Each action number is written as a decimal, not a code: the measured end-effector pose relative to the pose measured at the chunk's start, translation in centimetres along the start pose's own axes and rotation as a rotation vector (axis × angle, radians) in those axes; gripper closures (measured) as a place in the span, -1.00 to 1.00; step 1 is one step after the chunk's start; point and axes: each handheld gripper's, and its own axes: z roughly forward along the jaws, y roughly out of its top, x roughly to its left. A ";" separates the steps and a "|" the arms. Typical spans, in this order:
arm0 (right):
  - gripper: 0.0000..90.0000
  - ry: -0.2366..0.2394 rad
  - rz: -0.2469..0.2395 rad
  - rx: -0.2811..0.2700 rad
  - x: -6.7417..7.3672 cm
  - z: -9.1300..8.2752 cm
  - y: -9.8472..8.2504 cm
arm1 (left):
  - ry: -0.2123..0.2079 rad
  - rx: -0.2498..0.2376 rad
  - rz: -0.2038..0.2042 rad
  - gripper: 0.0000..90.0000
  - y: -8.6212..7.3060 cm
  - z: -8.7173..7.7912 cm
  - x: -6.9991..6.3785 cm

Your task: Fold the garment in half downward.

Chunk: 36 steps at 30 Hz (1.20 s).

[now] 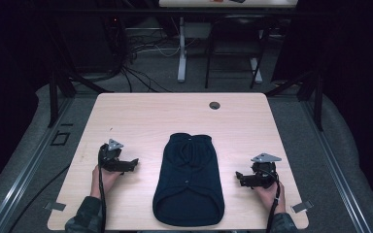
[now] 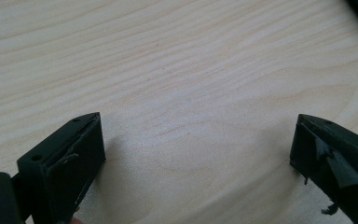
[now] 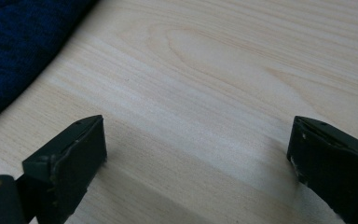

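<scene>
A dark navy knitted garment (image 1: 188, 180) lies flat in the middle of the light wooden table (image 1: 141, 116), its narrow collar end toward the far side and its wide hem toward the person. My left gripper (image 1: 135, 163) rests on the table to the garment's left, held in a hand, jaws wide apart over bare wood (image 2: 196, 140). My right gripper (image 1: 238, 177) sits to the garment's right, also open, with nothing between its jaws (image 3: 198, 140). The garment's blue edge (image 3: 14, 46) shows at the upper left of the right gripper view.
A round cable hole (image 1: 214, 105) sits near the table's far edge. Beyond the table stand a chair (image 1: 233, 43), another table's leg (image 1: 181, 48) and loose cables (image 1: 141, 53) on the floor. Metal rails (image 1: 24, 165) run along both sides.
</scene>
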 end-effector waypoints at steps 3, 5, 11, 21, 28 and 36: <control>-0.91 0.001 -0.001 0.001 0.0 0.0 0.0 | -0.003 -0.003 -0.001 -0.94 0.0 0.1 0.0; -0.91 0.001 0.000 0.002 0.0 0.0 0.0 | -0.003 -0.002 -0.001 -0.94 0.0 0.1 0.0; -0.91 -0.001 0.000 0.001 0.1 0.1 0.1 | 0.000 0.001 0.000 -0.94 0.0 0.0 -0.1; -0.91 0.008 -0.007 0.005 0.1 0.1 0.2 | 0.001 0.001 -0.002 -0.93 0.0 0.0 -0.1; -0.86 0.016 0.010 0.026 0.1 -0.1 0.5 | -0.029 -0.026 -0.074 -0.86 0.4 -0.6 0.4; -0.83 0.090 0.024 0.006 0.5 -0.8 1.9 | -0.009 -0.031 0.010 -0.92 1.6 -1.1 -0.8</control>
